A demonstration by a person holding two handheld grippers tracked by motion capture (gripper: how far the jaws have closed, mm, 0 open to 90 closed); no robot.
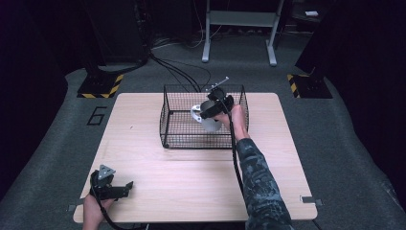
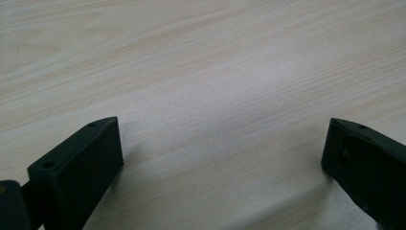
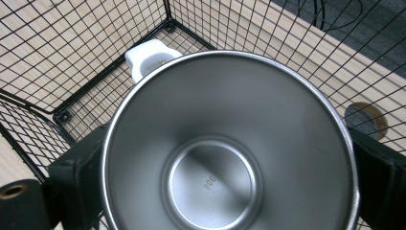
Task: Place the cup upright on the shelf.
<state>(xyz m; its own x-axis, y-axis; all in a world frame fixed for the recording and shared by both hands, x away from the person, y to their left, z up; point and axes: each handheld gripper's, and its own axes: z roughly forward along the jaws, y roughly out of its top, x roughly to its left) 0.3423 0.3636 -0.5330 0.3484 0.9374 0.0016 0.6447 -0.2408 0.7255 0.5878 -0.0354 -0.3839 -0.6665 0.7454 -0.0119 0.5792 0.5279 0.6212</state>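
A black wire basket stands on the far middle of the wooden table. My right gripper reaches into it from above and is shut on a steel cup. In the right gripper view the cup opens toward the camera, with a black jaw pressed on either side of its wall. A white handled object lies on the basket floor near a corner, just behind the cup. My left gripper rests low at the table's near left corner, open, with bare wood between its jaws.
The basket's wire walls close in around the cup. A round hole shows in the tabletop beyond the basket. The right gripper's cable runs along the person's sleeve. Yellow-black stand feet sit on the floor behind the table.
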